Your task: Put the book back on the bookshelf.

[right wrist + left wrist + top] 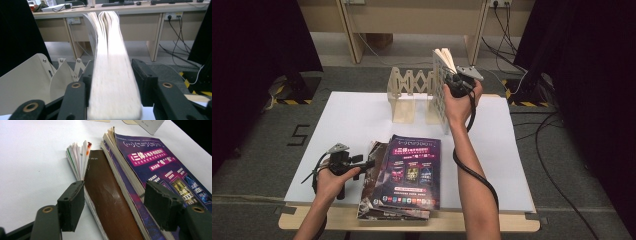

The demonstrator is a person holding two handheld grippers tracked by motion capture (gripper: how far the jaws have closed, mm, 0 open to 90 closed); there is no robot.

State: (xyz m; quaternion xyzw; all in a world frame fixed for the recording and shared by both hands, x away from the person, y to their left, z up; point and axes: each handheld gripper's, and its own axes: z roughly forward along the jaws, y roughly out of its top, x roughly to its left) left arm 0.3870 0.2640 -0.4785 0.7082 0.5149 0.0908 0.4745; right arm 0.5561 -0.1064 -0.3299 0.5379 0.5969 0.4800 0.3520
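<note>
Now the right gripper (455,79) has its fingers spread around the book (112,82) standing at the rack (408,95); it could tip over. The left gripper (117,205) fingers are spread over the stack (404,175).

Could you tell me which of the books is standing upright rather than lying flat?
The book between the right gripper's jaws, upright at the wooden rack; the others lie stacked.
</note>
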